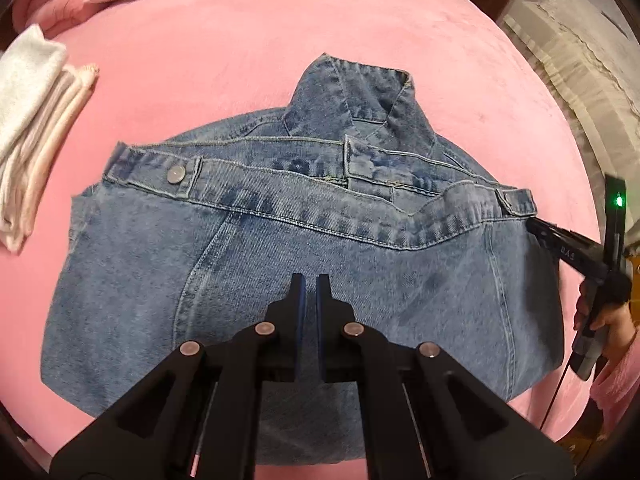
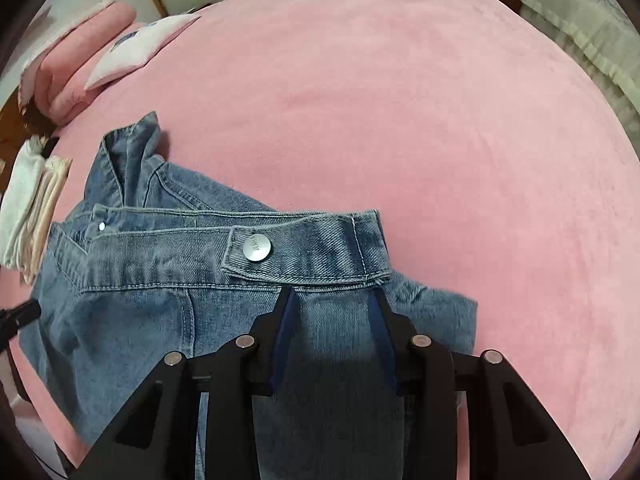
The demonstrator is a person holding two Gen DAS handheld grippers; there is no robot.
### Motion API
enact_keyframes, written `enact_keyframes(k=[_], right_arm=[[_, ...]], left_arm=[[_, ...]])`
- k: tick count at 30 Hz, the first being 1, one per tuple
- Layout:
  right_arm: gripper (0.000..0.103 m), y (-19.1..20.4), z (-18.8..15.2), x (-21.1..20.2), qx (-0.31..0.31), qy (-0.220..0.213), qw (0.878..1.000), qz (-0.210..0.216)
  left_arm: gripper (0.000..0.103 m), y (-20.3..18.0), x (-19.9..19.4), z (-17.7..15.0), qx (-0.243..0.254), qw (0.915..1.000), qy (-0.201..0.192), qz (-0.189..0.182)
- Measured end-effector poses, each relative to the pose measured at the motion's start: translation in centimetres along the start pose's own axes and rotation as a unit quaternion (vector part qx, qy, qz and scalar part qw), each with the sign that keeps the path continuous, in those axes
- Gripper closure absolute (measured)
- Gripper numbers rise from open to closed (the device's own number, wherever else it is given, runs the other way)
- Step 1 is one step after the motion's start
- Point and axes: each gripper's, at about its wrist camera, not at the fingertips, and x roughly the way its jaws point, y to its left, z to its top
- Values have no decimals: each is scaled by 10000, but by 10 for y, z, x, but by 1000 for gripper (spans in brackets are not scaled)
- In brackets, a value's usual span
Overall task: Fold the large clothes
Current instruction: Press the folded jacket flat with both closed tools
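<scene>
Shut left claw [image 1: 311, 280] over folded jacket [image 1: 280, 248]

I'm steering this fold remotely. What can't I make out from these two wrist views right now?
- Denim jacket: near hem, left wrist view, hidden behind the left gripper.
- Sleeves: not visible in either view, apparently folded under.
- Right gripper: right wrist view, denim below its fingers is in shadow; contact unclear.
- Folded towels: cut off by the left edge.
</scene>
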Motion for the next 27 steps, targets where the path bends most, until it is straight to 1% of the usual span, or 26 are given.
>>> enact_keyframes(k=[1,2,3,4,6,7,9,10,11,12,13,14,15,16,17,18,20,22,23,24,26,27], right_arm=[[100,-3,-1,-7,-111,-105,9999,-45],[102,-7,-3,-12,-143,-240,9996,56],[102,-11,-4,-18,-143,-374,9992,8],[102,-14,-5,-23,-134,-428,9990,-74],[103,-21,-7,-38,-27,-581,9975,-408],[103,-26,-11,-48,140,-558,9973,-466],[103,-34,-14,-53,543,-454,9966,-424],[103,-38,-14,-50,686,-394,9958,-461],[103,-39,-15,-48,707,-349,9951,-591],[103,-42,-14,-41,709,-297,9893,-1238],[103,-46,-11,-33,729,-257,9815,-1754],[103,-56,-10,-27,889,-161,9764,-1959],[103,-66,-9,-26,1230,-114,9762,-1784],[103,-78,-10,-32,1736,-213,9752,-1354],[103,-87,-13,-42,2143,-393,9717,-908],[103,-89,-16,-50,2305,-505,9696,-647],[103,-81,-18,-61,2193,-510,9730,-508],[103,-67,-24,-70,2005,-420,9786,-219],[103,-55,-28,-72,1864,-329,9819,122],[103,-40,-34,-73,1694,-227,9838,550],[103,-10,-42,-71,1364,-11,9825,1266],[103,9,-49,-67,1172,149,9789,1668]], left_arm=[[102,2,2,-1,-30,10000,6,6],[102,2,5,0,-50,10000,16,28],[102,1,7,0,-51,10000,25,55],[102,2,8,0,-40,10000,22,71],[102,1,9,0,-7,10000,18,83],[102,0,9,0,9,10000,29,82],[102,0,13,0,47,9999,78,132],[102,-1,16,1,63,9997,112,192],[102,-1,18,2,63,9996,136,228],[102,0,20,3,57,9995,159,248],[102,0,21,4,54,9995,191,245],[102,0,22,4,71,9995,226,225],[102,-1,22,4,103,9994,238,207],[102,-3,20,4,182,9995,224,144],[102,-5,18,3,247,9995,204,80],[102,-7,16,1,324,9993,192,-22],[102,-12,13,-3,390,9987,244,-238],[102,-18,11,-8,391,9978,326,-433],[102,-20,11,-11,385,9972,388,-501],[102,-23,13,-14,381,9968,447,-538],[102,-27,20,-21,335,9960,610,-568],[102,-27,26,-24,291,9956,692,-556]])
